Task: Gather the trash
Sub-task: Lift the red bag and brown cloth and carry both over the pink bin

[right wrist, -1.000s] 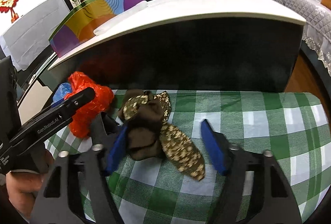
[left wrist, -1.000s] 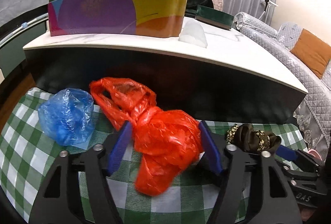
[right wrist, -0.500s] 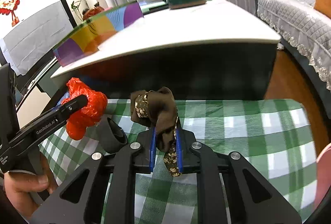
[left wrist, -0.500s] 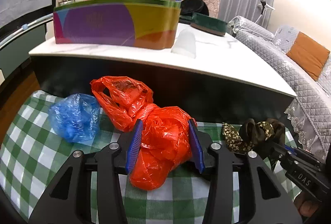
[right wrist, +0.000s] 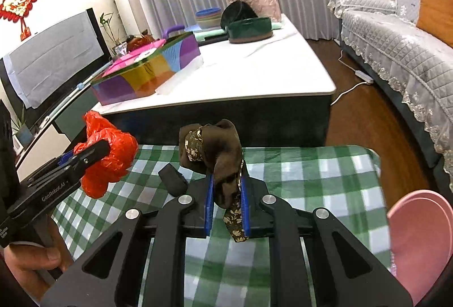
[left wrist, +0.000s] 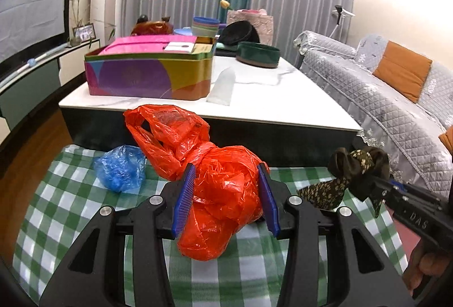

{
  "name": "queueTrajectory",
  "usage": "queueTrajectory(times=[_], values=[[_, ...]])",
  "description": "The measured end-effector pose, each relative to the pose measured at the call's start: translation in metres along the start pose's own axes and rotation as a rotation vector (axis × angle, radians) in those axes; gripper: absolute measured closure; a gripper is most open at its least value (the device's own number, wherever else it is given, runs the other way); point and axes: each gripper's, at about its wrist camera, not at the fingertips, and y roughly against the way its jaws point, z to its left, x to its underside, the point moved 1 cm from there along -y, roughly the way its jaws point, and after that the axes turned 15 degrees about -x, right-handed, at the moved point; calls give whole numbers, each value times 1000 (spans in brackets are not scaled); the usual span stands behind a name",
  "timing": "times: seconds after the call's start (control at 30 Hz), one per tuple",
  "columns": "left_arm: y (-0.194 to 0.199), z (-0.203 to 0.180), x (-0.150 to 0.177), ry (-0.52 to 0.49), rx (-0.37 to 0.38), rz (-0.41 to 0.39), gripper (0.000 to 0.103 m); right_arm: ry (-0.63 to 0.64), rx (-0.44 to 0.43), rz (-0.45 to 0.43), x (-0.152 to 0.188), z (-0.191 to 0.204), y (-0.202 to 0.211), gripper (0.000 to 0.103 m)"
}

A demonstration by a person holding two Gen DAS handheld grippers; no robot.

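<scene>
My left gripper (left wrist: 226, 193) is shut on a crumpled red plastic bag (left wrist: 215, 179) and holds it above the green checked cloth (left wrist: 70, 210). The bag also shows in the right wrist view (right wrist: 107, 154). My right gripper (right wrist: 226, 202) is shut on a brown patterned fabric scrap (right wrist: 220, 154), lifted off the cloth; the scrap shows at the right of the left wrist view (left wrist: 354, 174). A blue plastic bag (left wrist: 120, 168) lies on the cloth to the left.
A white-topped coffee table (left wrist: 254, 97) stands just beyond, carrying a colourful tin box (left wrist: 150, 72) and a green round box (left wrist: 257, 53). A grey sofa (left wrist: 396, 97) is at right. A pink bin rim (right wrist: 421, 236) is at lower right. A small black object (right wrist: 172, 179) lies on the cloth.
Both grippers closed, the left on the red bag and the right on the brown scrap, then lifted them up off the cloth.
</scene>
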Motion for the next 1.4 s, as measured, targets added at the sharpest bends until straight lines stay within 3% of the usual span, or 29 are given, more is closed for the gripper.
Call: queueTrajectory(times=[0.4,0.8,1.4], values=[[65,-11,19,-52,42,-40,60,12,48,-36,7,4,82,87],[103,-12,31,-58,71,-69,60,54,88,-59,27,1,135,87],[123,-39,54,-84,118,-83,60,-8,143,-108,60,-39,181,87]])
